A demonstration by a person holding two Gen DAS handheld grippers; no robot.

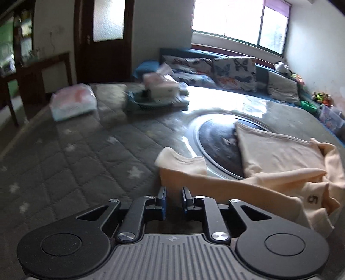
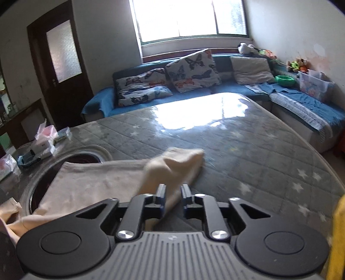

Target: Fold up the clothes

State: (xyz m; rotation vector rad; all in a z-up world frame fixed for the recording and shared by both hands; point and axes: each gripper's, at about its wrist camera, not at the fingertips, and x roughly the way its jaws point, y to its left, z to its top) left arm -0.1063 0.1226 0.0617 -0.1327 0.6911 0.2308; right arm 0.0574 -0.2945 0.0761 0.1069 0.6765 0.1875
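Grey star-quilted table (image 1: 90, 155), cream garment (image 1: 280, 155) spread, plastic packets (image 1: 73, 101), teal tray (image 1: 155, 101).

Daylight is pouring through a wide window (image 2: 189, 19) at twelve o'clock, glaring off the grey star-quilted worktop (image 2: 248, 150). A blue corner sofa (image 2: 237, 89) is carrying butterfly cushions (image 2: 192, 71). A dark wooden door (image 2: 60, 64) is standing at ten o'clock against pale walls (image 2: 291, 28).

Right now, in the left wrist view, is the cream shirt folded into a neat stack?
No. The cream shirt lies spread and rumpled on the quilted table cover, one sleeve stretched out to the side.
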